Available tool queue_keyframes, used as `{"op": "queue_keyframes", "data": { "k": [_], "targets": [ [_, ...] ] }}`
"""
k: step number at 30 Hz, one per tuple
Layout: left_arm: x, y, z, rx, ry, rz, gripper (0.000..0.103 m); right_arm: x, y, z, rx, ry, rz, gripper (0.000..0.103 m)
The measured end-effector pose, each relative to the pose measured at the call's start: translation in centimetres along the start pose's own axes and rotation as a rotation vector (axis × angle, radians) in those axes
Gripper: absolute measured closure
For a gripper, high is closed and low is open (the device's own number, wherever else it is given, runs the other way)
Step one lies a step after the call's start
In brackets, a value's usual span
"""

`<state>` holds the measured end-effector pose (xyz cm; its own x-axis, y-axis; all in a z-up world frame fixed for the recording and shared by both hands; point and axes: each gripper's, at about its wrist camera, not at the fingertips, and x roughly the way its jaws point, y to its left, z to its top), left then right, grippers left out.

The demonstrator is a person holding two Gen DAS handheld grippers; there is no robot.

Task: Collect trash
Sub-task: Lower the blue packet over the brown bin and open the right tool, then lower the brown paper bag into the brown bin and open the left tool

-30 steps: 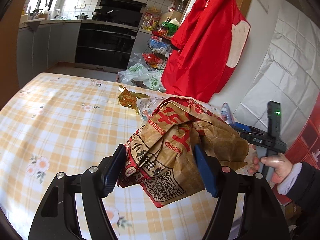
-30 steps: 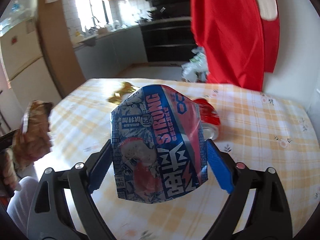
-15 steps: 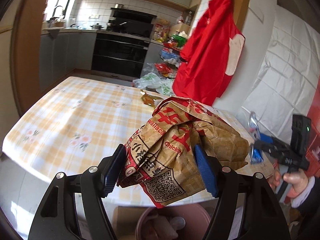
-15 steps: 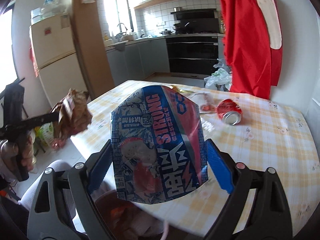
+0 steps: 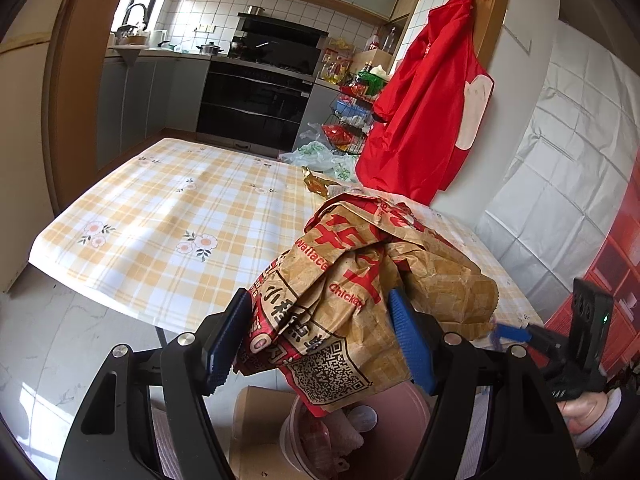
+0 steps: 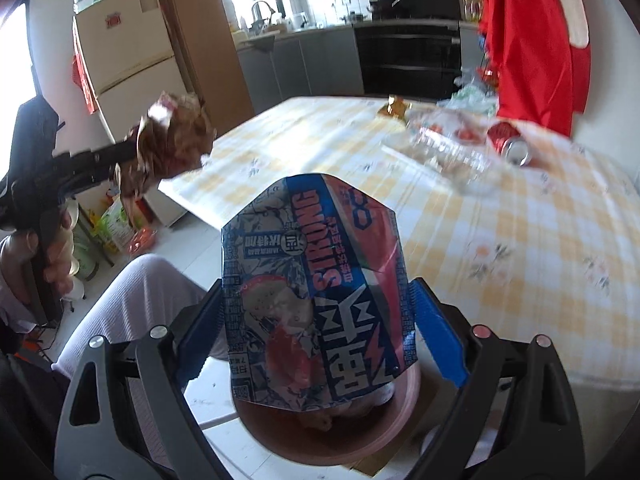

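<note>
Crumpled brown paper bag [image 5: 360, 300] clamped at lower centre of the left wrist view between the blue pads [image 5: 226, 336] of the left gripper [image 5: 320, 340], same hold as half a second ago; now hanging further out past the table edge, more of the pink bin [image 5: 400, 408] showing beneath at bottom centre, already partly filled with scraps; cardboard [image 5: 256, 412] lying under the bin; right gripper [image 5: 516, 334] at lower right, further down the frame than before, its load hidden behind the bag; checked yellow tablecloth [image 5: 172, 216] across the middle left, gold wrapper [image 5: 316, 184] at its far edge; red apron [image 5: 424, 120] hanging upper right, black oven [image 5: 256, 104] and tiled wall at top centre.

Blue snack packet [image 6: 316, 292] pinched in the right gripper [image 6: 320, 336] at lower centre of the right wrist view, jaws pressed to its sides, grip unchanged; pink bin [image 6: 344, 440] now fuller in view directly below it than a moment back; left gripper [image 6: 120, 152] with the brown paper bag [image 6: 172, 144] at mid left, higher in frame than earlier; crushed red can [image 6: 508, 144] and clear plastic wrapper [image 6: 444, 148] blurred on the tablecloth [image 6: 520, 240] at upper right; gold wrapper [image 6: 394, 106] beyond; white fridge [image 6: 128, 56] upper left, sink and window at top centre.
</note>
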<state>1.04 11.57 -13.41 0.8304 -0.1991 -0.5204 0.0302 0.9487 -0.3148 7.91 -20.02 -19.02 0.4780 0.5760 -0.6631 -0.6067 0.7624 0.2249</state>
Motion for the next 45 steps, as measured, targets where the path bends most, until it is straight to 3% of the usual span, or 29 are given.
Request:
{"op": "queue_keyframes", "data": {
  "k": [10, 18, 28, 38, 42, 45],
  "targets": [
    [0.6, -0.1, -0.4, -0.008, 0.02, -0.02, 0.034, 0.2, 1.6, -0.1, -0.002, -0.004, 0.015, 0.008],
    [1.8, -1.4, -1.6, 0.028, 0.073, -0.044, 0.034, -3.4, -1.7, 1.6, 0.146, -0.191, -0.081, 0.006],
    [3.8, -4.8, -3.7, 0.126, 0.167, -0.11, 0.034, -6.9, -4.6, 2.1, 0.201, -0.28, -0.152, 0.006],
    [6.7, -7.6, -5.5, 0.208, 0.289, -0.159, 0.033, -7.2, -6.6, 1.1, 0.248, -0.284, -0.176, 0.006],
    [7.8, -7.9, -5.9, 0.195, 0.318, -0.177, 0.033, -7.0, -7.2, 0.7, 0.275, -0.277, -0.179, 0.006],
    [8.3, -7.8, -5.8, 0.165, 0.319, -0.172, 0.027, -6.9, -7.5, 0.6, 0.286, -0.277, -0.179, 0.006]
  ]
}}
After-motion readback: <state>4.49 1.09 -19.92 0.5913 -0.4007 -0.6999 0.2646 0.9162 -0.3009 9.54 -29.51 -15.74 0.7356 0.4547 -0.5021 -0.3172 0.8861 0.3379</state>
